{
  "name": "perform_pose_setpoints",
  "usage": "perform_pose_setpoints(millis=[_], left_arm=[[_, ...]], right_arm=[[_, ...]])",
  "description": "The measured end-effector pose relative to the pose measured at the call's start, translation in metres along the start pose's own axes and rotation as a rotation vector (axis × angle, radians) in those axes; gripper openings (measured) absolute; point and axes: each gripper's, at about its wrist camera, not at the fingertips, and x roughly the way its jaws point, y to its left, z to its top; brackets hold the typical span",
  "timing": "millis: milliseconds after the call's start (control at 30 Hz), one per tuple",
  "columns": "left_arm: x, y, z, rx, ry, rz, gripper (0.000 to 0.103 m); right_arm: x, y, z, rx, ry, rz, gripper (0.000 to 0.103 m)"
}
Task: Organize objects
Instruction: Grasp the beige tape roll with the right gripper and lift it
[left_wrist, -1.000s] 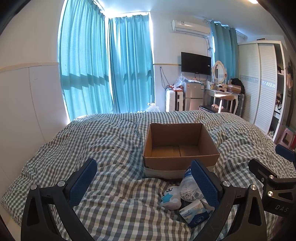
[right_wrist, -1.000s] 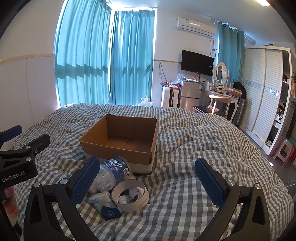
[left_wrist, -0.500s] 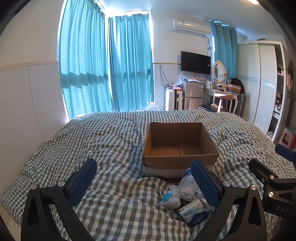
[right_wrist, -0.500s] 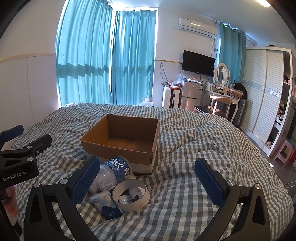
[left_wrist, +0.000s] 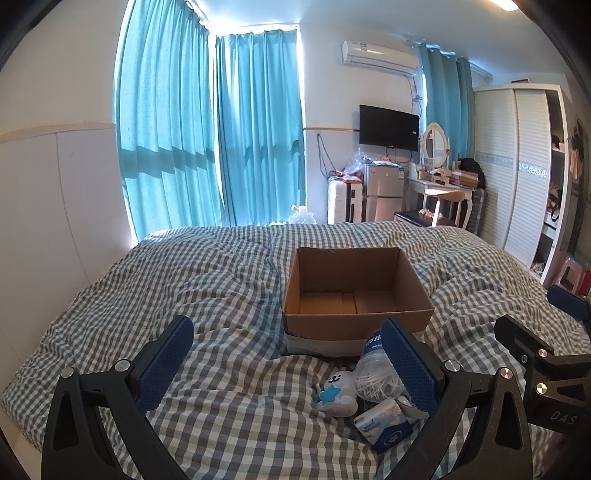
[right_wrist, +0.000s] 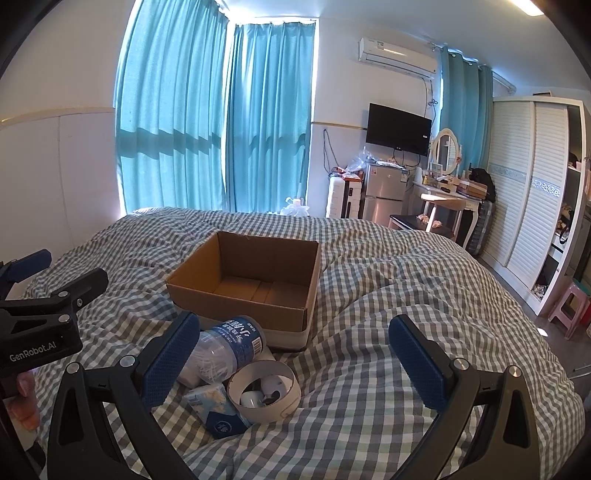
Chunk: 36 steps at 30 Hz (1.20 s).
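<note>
The cardboard box (right_wrist: 255, 280) sits empty on the checked bed (right_wrist: 388, 295). Just before its near wall lie one plastic jar (right_wrist: 225, 350), one tissue pack (right_wrist: 216, 410), one tape ring (right_wrist: 264, 389) and one plush toy (left_wrist: 338, 387). Both the left gripper (left_wrist: 288, 362) and right gripper (right_wrist: 295, 358) hang spread wide, holding nothing. Best take the topmost jar first, squarely across its body.

Daylight glows through the blue curtains (left_wrist: 210, 140) and fills the room evenly; a ceiling lamp (right_wrist: 533, 8) flares white at the top corner. The checked bed (left_wrist: 229, 280) shows soft shadows in its folds. Both views are sharp, though walls bow and corners go black.
</note>
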Motion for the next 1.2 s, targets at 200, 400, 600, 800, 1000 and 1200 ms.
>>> perform_pose_setpoints(millis=[200, 400, 600, 800, 1000, 1200], left_arm=[[0.002, 0.000, -0.001, 0.002, 0.015, 0.004, 0.103], [0.018, -0.001, -0.011, 0.007, 0.079, 0.004, 0.103], [0.045, -0.009, -0.029, 0.047, 0.173, 0.004, 0.103], [0.065, -0.016, -0.045, 0.081, 0.232, 0.003, 0.103], [0.080, -0.017, -0.053, 0.091, 0.263, -0.011, 0.103], [0.092, -0.017, -0.058, 0.098, 0.283, -0.036, 0.103]], right_arm=[[-0.002, 0.000, 0.000, -0.009, 0.005, 0.013, 0.103], [0.013, -0.004, -0.011, -0.017, 0.063, 0.030, 0.103], [0.047, -0.006, -0.040, -0.056, 0.195, 0.029, 0.103], [0.076, 0.003, -0.067, -0.118, 0.300, 0.061, 0.102], [0.104, 0.010, -0.085, -0.177, 0.393, 0.083, 0.095], [0.132, 0.021, -0.085, -0.209, 0.454, 0.147, 0.087]])
